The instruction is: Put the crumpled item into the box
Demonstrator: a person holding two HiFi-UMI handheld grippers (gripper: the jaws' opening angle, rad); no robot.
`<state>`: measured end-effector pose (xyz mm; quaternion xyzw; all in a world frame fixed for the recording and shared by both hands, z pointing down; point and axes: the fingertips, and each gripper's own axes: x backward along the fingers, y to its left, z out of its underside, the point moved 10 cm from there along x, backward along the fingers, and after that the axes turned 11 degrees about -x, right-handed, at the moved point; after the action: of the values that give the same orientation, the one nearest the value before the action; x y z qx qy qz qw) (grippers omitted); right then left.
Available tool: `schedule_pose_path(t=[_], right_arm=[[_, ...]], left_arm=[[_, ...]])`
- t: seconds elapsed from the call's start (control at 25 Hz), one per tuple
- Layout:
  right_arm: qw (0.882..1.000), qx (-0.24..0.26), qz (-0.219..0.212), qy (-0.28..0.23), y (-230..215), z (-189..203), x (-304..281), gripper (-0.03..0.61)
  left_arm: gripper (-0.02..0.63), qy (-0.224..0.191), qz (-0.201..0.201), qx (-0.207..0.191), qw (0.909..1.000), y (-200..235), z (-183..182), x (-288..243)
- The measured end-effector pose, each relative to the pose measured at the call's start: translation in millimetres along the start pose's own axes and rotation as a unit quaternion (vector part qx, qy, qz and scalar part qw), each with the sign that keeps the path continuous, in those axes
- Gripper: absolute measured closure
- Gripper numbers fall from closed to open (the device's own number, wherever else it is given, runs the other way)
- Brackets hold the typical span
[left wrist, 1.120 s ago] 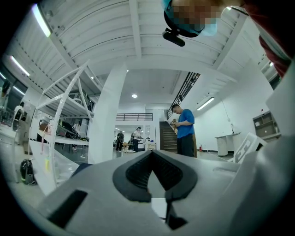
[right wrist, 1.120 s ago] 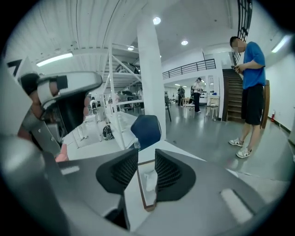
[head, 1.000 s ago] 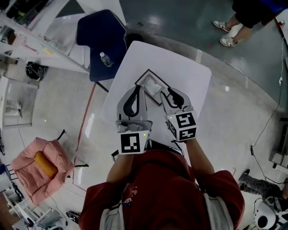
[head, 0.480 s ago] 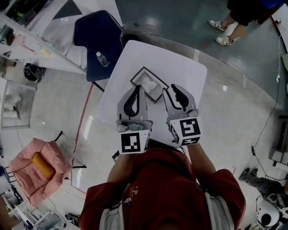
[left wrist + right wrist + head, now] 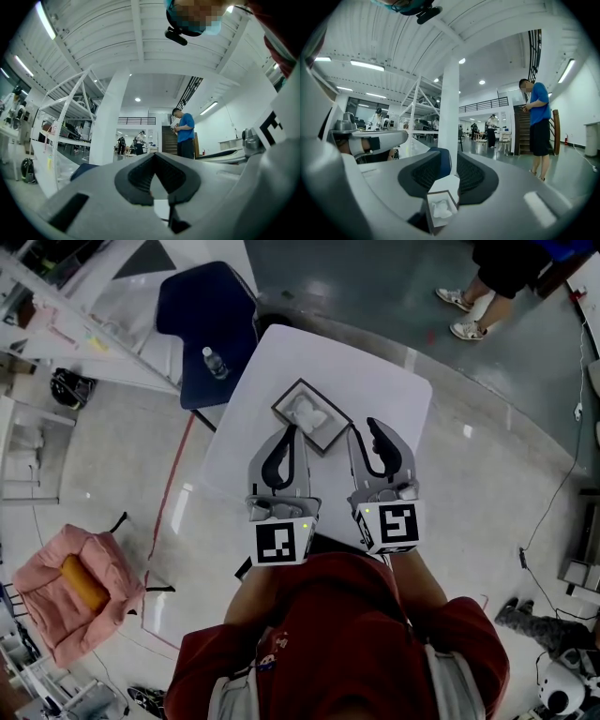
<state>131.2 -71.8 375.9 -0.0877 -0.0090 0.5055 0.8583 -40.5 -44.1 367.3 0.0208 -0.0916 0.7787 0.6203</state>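
Note:
A shallow dark-rimmed box (image 5: 288,395) sits in the middle of the white table (image 5: 375,371), and a white crumpled item (image 5: 307,412) lies inside it. Both grippers hover over the table's near edge, just short of the box. My left gripper (image 5: 290,431) is shut, its pads meeting at the tips with nothing between them (image 5: 154,155). My right gripper (image 5: 365,427) is open and empty. Between its jaws (image 5: 449,161) the box (image 5: 427,206) and the crumpled item (image 5: 440,208) show below.
A dark blue chair (image 5: 211,315) with a water bottle (image 5: 215,362) on it stands at the table's far left. A pink bag (image 5: 75,582) lies on the floor at the left. A person's feet (image 5: 464,315) are at the top right. Shelving runs along the upper left.
Both grippers have drawn back from the box toward the near edge of the table. The crumpled item stays in the box.

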Motion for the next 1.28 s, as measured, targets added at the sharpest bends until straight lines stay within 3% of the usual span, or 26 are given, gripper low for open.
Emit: schedule_pose_path(t=[0.48, 1.28], right_arm=[[0.999, 0.010, 0.001, -0.040, 8, -4, 15, 0.509], [0.999, 0.010, -0.030, -0.030, 15, 2, 9, 0.575]], left_arm=[[0.611, -0.001, -0.002, -0.011, 0.9999, -3, -3, 16], [0.611, -0.002, -0.001, -0.013, 0.9999, -1, -3, 13]])
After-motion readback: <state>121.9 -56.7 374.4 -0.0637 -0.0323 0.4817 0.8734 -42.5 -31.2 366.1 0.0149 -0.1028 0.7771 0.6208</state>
